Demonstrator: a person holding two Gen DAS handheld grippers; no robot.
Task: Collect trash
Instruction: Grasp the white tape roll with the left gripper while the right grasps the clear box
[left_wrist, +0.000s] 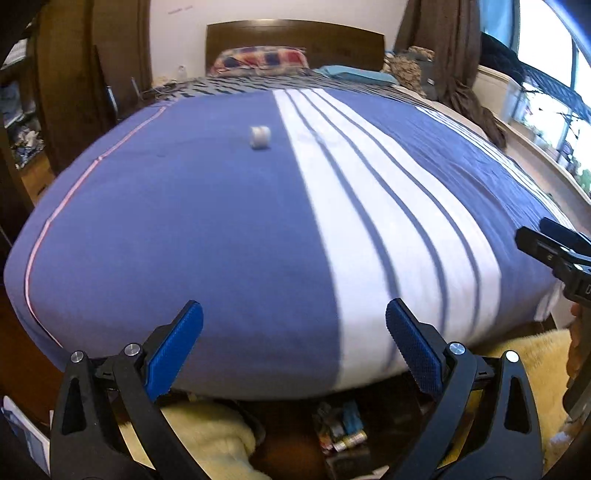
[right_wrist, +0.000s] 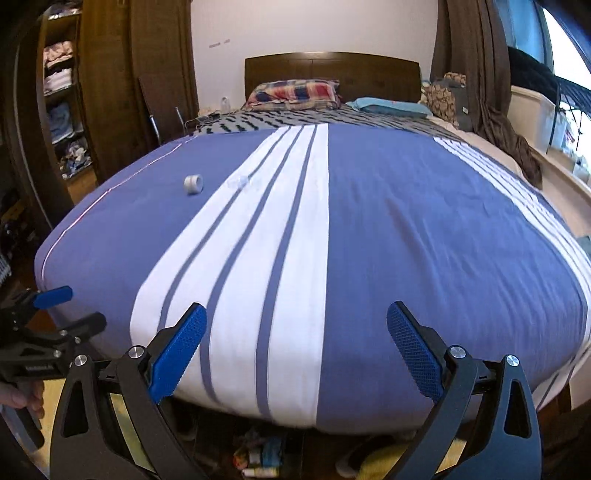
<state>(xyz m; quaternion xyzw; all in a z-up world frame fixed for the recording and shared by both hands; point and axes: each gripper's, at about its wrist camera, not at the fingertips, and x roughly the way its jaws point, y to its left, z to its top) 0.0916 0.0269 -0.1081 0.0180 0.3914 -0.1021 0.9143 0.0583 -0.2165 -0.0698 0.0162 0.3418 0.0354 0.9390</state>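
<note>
The left gripper (left_wrist: 294, 345) is held at the foot of the bed (left_wrist: 207, 236), level with the mattress edge and aimed toward the headboard at 12 o'clock; its blue pads are spread wide and nothing is carried between them. In the right wrist view it is seen at 9 o'clock, gripped by a hand (right_wrist: 26, 397) on its handle. The right gripper (right_wrist: 296, 347) is held just beside it to the right, pointed the same way, likewise released and empty.

A small whitish roll of tape (left_wrist: 260, 137) is seen lying on the blue part of the bedspread, toward 12 o'clock from the left gripper and 11 o'clock from the right one, well apart from both. Just beside it, on the white stripes, a faint crumpled clear scrap (right_wrist: 242, 182) is made out; its details are too blurred to tell.
</note>
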